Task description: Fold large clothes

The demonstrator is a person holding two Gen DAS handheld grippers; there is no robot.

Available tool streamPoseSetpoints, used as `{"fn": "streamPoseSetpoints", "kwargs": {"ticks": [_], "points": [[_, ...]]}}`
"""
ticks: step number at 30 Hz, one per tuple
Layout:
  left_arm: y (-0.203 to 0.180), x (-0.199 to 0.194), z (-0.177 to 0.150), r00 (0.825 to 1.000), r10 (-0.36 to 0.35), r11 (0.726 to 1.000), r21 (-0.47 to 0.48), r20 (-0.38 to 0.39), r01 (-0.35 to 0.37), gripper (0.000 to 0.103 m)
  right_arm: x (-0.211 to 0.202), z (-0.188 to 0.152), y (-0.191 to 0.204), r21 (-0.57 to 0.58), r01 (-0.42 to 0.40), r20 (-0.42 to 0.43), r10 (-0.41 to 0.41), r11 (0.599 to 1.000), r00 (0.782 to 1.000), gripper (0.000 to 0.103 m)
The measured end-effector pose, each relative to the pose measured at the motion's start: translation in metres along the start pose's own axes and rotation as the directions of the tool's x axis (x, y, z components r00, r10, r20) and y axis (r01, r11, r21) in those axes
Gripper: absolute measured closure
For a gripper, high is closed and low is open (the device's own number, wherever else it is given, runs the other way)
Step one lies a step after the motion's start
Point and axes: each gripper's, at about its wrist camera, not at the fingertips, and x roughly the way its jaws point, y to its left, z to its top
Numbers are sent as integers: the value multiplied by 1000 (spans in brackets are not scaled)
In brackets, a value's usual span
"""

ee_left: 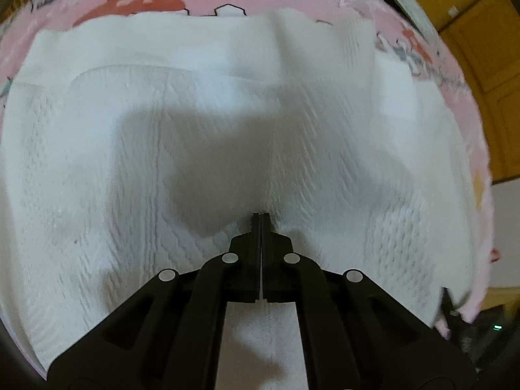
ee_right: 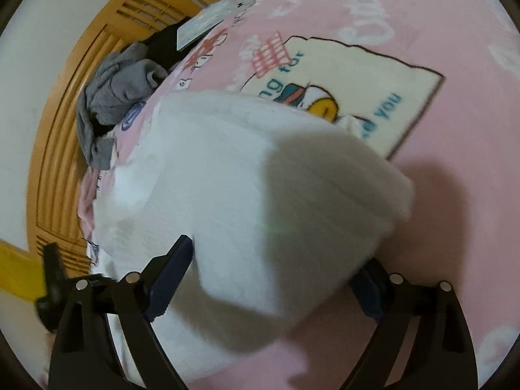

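Pink blanket (ee_right: 438, 16) mostly hidden under white garment (ee_left: 227, 113). Left tool (ee_left: 261, 216) fully closed over garment, grip unclear; right tool (ee_right: 282, 279) wide, straddling blurred fold.

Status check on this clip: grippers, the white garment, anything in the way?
Left gripper shut, over white knit garment. Right gripper open, straddling its folded edge. Grey clothes off to the side, not obstructing.

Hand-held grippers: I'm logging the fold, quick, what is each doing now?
Left hand-held gripper: shut, tips against the white knit garment; a pinch cannot be told.
Right hand-held gripper: open, astride the garment's folded edge.
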Motion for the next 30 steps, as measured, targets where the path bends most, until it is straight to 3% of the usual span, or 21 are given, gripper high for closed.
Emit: {"fn": "streamPoseSetpoints", "kwargs": {"ticks": [2, 4, 6, 7, 9, 11, 14, 16, 18, 21, 23, 27, 30], "points": [[1, -21, -11, 999, -30, 1000, 10, 44, 29, 103, 3, 3, -1, -2, -8, 2, 8, 1000, 1000, 17], [-5, -51, -32, 988, -126, 992, 31, 88, 124, 103, 0, 4, -2, -29, -12, 4, 12, 1000, 1000, 26], [-13, -69, -52, 972, -214, 976, 53, 92, 210, 103, -1, 4, -7, -21, -16, 7, 16, 1000, 1000, 38], [-21, -72, -64, 967, -240, 969, 82, 80, 234, 103, -1, 4, -10, -15, -25, 8, 25, 1000, 1000, 39], [-32, -52, -75, 983, -182, 976, 127, 27, 177, 103, -1, 4, -10, -12, -32, 11, 33, 999, 999, 37], [-20, -22, -72, 991, -135, 989, 67, -2, 135, 103, 1, 5, -8, 0, -36, 13, 36, 999, 999, 32], [-5, 3, -60, 985, -173, 985, -11, -23, 172, 103, 2, 9, -7, 42, -32, 15, 32, 999, 999, 28], [-8, 13, -46, 989, -144, 989, 23, -14, 145, 102, 5, 12, -5, 43, -20, 19, 19, 999, 1000, 34], [-9, 19, -33, 990, -137, 991, -4, -28, 137, 102, 7, 15, -1, 19, -6, 25, 5, 1000, 1000, 45], [-5, 10, -30, 989, -146, 989, -29, -33, 145, 103, 6, 17, -1, -1, -8, 18, 8, 1000, 1000, 53], [3, -15, -44, 988, -156, 986, -50, 8, 156, 103, 4, 18, -2, -14, -21, 14, 22, 1000, 1000, 57], [8, -47, -61, 986, -154, 987, -44, 67, 157, 103, 5, 18, -6, -8, -37, 11, 37, 999, 999, 54], [19, -34, -79, 993, -117, 991, -63, 32, 118, 103, 6, 18, -2, -10, -24, 21, 24, 1000, 999, 56]]}}
